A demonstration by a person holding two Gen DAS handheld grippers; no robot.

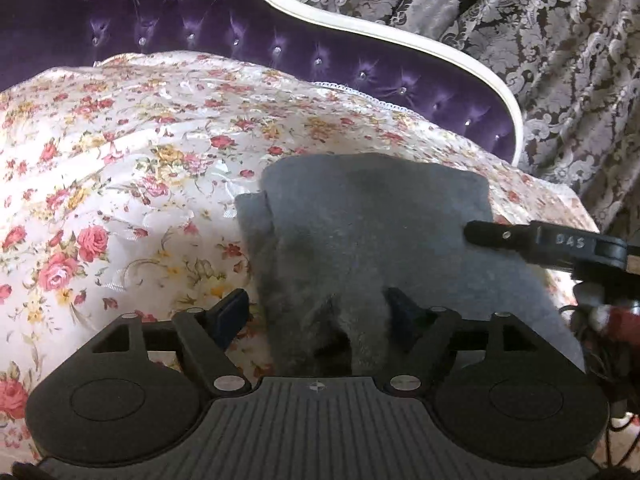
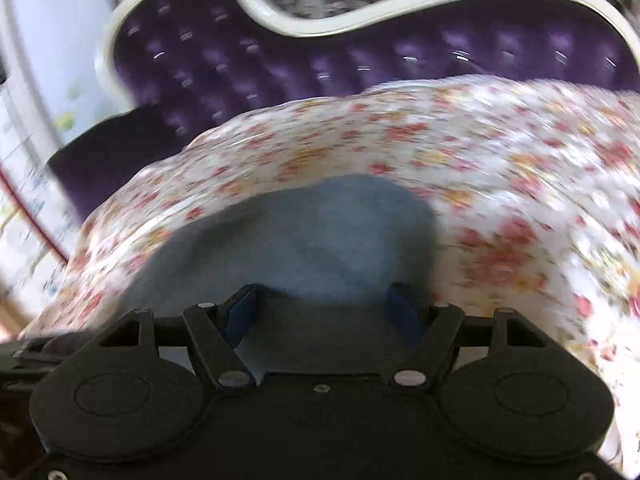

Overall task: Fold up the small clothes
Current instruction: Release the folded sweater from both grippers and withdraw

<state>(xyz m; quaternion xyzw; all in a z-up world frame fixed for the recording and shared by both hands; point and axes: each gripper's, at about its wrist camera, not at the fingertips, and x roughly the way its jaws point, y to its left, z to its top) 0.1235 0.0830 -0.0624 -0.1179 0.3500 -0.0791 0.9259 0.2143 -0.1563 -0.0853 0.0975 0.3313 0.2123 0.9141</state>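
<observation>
Grey garment [image 1: 372,216] is lying folded on the floral bedspread [image 1: 120,168] near its right edge. Left tongs [image 1: 316,312] and right tongs [image 2: 324,308] are standing apart, gripping nothing.

Daylight filled both views, bright and soft. In the left wrist view the picture was sharp; the flowered bedspread [image 1: 120,168] shone with pale glare, and a dark shadow lay in the fold of the grey cloth [image 1: 360,240]. The purple headboard [image 1: 200,40] showed small glints on its studs. Straight lines bowed toward the edges. The right wrist view was smeared by motion blur, the bedspread's flowers streaked and the headboard's glints drawn into dashes
</observation>
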